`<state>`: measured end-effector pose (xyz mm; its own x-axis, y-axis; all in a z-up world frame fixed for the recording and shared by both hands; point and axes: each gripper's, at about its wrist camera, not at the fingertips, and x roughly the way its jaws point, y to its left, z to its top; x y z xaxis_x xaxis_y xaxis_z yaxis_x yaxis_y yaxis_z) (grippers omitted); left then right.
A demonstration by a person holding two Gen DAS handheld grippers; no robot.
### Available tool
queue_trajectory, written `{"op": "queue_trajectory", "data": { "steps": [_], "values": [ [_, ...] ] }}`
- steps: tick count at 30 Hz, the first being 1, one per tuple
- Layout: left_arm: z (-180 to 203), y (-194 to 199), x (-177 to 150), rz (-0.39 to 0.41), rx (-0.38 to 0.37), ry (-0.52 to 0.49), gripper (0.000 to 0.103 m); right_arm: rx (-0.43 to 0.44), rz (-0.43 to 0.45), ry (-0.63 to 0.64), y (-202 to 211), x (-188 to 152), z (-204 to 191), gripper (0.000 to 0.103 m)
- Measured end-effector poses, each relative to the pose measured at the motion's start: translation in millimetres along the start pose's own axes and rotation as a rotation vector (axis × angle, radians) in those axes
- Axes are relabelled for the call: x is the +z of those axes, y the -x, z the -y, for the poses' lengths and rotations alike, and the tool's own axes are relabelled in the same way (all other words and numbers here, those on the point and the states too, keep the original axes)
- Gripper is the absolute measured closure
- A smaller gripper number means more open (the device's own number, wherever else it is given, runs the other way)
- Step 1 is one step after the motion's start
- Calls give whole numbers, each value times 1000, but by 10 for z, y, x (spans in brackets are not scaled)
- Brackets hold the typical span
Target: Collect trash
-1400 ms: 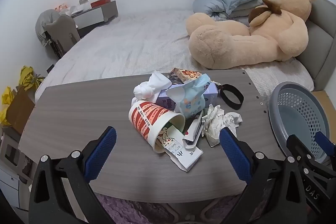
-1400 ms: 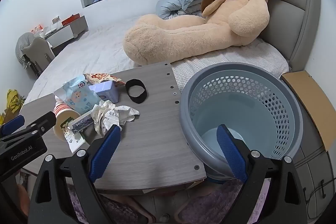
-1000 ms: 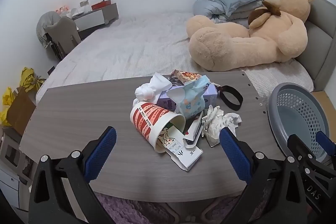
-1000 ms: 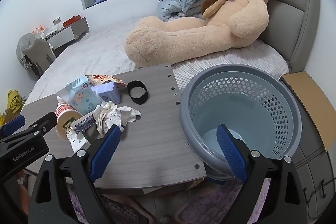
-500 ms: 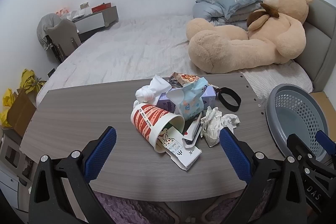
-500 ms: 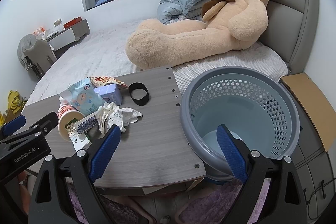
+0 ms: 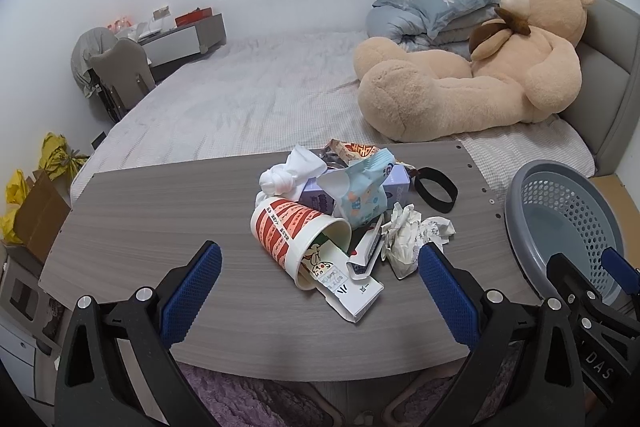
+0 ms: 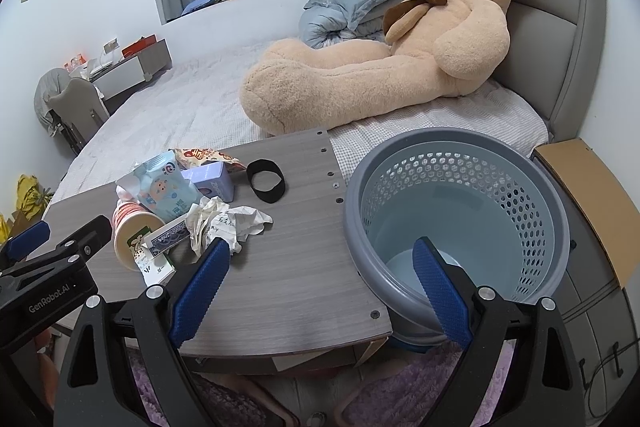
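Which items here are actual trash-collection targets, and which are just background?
Job:
- paper cup, on its side
- crumpled paper
- wet-wipes pack
- snack wrapper
- knotted white tissue
- grey basket, for the trash

Lying about:
- teddy bear
- pillow
- black band, unclear if trash

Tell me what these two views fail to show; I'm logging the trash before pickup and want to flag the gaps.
- Paper cup: its inside is mostly hidden in both views by the carton poking out of its mouth.
- Purple box: largely covered by the wipes pack; its print is too small.
- Crumpled paper: handwriting unreadable.
- Basket: floor partly hidden by the right gripper.
- Under the table: cut off.
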<state>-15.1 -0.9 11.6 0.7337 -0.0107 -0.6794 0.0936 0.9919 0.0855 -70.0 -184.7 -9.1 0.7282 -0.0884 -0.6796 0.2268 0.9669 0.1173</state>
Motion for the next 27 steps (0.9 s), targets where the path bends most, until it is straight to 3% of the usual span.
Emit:
{"op": "queue_trajectory", "data": {
  "steps": [27],
  "values": [
    [-35,109,-35,27,-1,4,6,8,27,-2,112,-20,-20,15]
  ]
}}
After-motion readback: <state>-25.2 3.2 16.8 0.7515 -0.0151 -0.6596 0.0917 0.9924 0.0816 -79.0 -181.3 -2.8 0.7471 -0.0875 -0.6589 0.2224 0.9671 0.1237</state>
